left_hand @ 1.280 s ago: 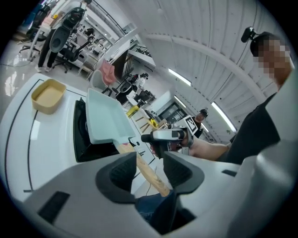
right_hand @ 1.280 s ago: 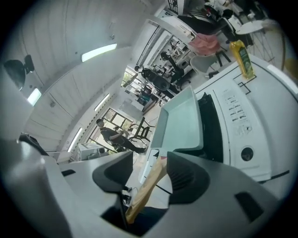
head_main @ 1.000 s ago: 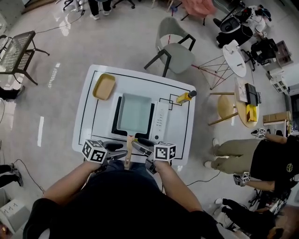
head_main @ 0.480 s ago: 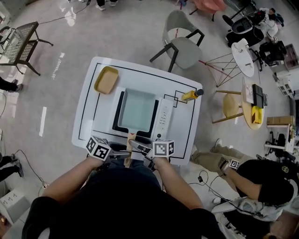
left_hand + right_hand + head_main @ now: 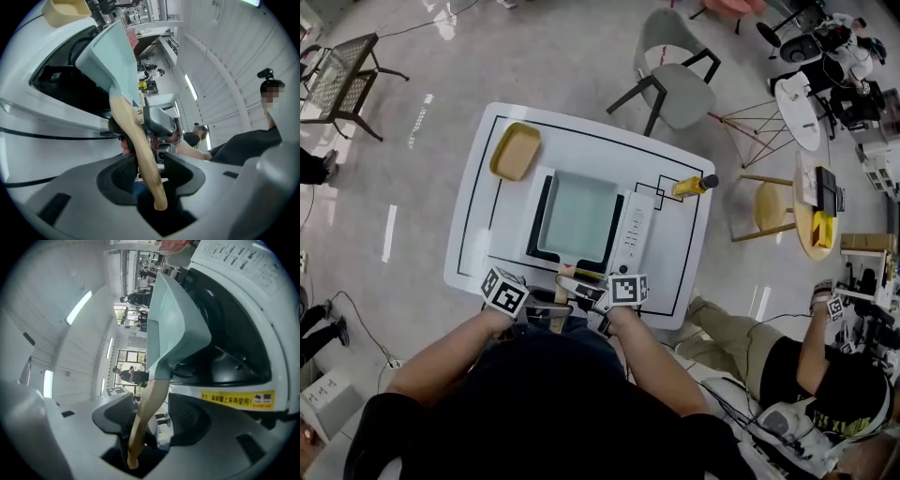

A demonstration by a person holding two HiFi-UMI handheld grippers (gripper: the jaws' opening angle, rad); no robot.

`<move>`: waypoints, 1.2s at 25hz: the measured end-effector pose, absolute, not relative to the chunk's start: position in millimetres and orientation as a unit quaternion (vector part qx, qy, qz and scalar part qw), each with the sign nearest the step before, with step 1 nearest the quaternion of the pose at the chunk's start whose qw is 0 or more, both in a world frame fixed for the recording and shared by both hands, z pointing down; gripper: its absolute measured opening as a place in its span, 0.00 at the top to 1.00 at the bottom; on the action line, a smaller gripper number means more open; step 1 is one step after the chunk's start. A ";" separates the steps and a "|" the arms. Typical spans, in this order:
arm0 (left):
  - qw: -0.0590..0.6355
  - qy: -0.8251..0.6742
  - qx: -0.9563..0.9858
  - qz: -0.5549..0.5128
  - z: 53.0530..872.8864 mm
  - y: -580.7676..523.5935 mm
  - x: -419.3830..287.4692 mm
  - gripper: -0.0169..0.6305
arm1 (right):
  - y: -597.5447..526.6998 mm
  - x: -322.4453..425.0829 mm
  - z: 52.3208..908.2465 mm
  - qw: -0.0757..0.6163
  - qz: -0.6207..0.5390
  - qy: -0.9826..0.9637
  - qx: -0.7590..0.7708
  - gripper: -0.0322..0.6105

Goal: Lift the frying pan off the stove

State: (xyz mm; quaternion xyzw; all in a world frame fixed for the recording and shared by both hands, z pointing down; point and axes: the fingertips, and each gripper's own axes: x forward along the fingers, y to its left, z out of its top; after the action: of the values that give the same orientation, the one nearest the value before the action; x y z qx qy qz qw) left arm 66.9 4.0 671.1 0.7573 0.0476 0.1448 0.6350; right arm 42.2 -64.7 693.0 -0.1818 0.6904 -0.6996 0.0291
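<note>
Pale-green square frying pan (image 5: 577,216) on black stove (image 5: 542,214), near edge of white table (image 5: 478,246).
Left gripper (image 5: 151,174), right gripper (image 5: 150,417): jaws closing round its wooden handle (image 5: 136,140), not yet clamped.

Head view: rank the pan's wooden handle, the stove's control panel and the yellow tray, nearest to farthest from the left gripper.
1. The wooden handle: between the closing jaws of the left gripper, at the near edge of the table.
2. The control panel: ahead and rightward, beside the pan.
3. The yellow tray: far left corner.
</note>
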 end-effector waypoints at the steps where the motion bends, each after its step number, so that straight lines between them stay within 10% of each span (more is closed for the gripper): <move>1: 0.640 0.051 0.754 0.143 670.9 4.0 67.8 0.70 | -65.9 41.1 693.0 0.033 -0.703 0.688 -0.177 0.58; 30: 0.653 0.093 0.742 0.119 656.4 4.1 70.1 0.76 | -72.9 29.5 676.0 0.111 -0.747 0.644 -0.120 0.71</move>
State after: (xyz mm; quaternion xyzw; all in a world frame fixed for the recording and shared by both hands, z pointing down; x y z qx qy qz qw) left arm 70.1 4.1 656.4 0.7420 0.0931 0.1190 0.6532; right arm 29.5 -72.9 676.0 -0.1200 0.6439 -0.7474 0.1113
